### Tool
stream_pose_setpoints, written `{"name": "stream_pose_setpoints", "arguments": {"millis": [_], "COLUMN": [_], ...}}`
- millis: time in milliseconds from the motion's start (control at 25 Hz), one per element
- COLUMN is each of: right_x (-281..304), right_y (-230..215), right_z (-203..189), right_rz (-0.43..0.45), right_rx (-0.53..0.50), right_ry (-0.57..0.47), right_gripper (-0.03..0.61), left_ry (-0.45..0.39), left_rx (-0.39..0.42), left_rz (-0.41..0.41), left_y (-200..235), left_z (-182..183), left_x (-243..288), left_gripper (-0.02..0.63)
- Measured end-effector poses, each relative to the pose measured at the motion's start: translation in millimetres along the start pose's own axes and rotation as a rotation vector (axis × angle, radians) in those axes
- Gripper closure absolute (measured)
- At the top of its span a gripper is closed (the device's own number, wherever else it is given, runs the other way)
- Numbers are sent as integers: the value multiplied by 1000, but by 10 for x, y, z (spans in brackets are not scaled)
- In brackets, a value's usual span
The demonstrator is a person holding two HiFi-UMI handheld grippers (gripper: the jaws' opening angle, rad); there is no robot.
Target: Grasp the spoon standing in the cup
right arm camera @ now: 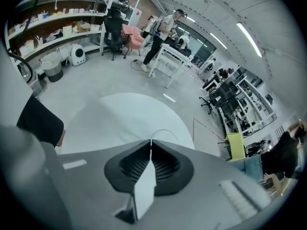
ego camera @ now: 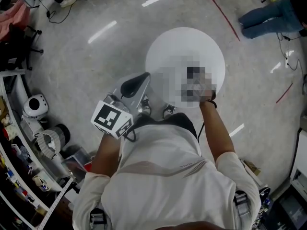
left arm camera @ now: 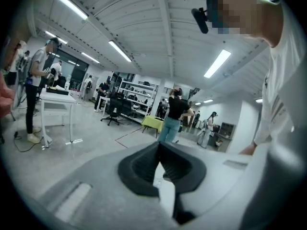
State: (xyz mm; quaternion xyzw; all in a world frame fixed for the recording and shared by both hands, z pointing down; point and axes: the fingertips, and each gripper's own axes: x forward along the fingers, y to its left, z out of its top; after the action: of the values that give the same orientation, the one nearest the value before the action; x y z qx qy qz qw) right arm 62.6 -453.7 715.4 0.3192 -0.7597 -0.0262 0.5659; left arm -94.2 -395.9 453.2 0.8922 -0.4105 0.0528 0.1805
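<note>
Jaws together, empty, on left gripper [left arm camera: 159,150] & right gripper [right arm camera: 151,145]; right faces white table [right arm camera: 120,114].

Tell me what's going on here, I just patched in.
A person stands at a round white table with a gripper in each hand. The left gripper is shut and empty, pointing out into the room rather than at the table. The right gripper is also shut and empty, aimed over the tabletop. No cup or spoon can be clearly made out in any view, so the grasp has not begun.
</note>
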Motion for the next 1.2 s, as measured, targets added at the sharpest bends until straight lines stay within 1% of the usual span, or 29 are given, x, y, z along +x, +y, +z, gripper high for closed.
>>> {"name": "stream_pose_setpoints", "arguments": {"millis": [200,320,480,560,760,840,920,1080,1160,1200], "right_x": [-320,-600,-1054,-1292,-1886,-2137,-2382,-2858,-3077,-3176], "right_y": [-126,-235,-321,-395,-635,-713,-786,-908,-972,-1005], "right_z": [84,96,25,47,113,98,87,102,111,105], "right_rz": [-48,-69,-58,-50,-1,17,8,-35,-72,-106], "right_rx": [56,148,345,460,801,908,953,985,984,968], "right_ry": [-44,-89,-164,-225,-465,-543,-602,-716,-778,-803], "right_gripper": [568,568,568,568,568,568,568,568,568,568], "left_ry": [-14,-26,-33,-37,-51,-56,-62,-70,-76,-79], "left_rx": [18,36,56,66,92,101,112,139,151,157], "left_rz": [-30,-57,-103,-121,-163,-177,-190,-211,-218,-221], "left_y": [-49,-125,-288,-343,-517,-611,-705,-855,-914,-947], "left_z": [101,174,227,289,393,433,485,596,648,667], "left_x": [-41,-25,2,3,27,44,62,60,47,44], "left_gripper": [613,612,613,613,612,612,612,612,612,612]}}
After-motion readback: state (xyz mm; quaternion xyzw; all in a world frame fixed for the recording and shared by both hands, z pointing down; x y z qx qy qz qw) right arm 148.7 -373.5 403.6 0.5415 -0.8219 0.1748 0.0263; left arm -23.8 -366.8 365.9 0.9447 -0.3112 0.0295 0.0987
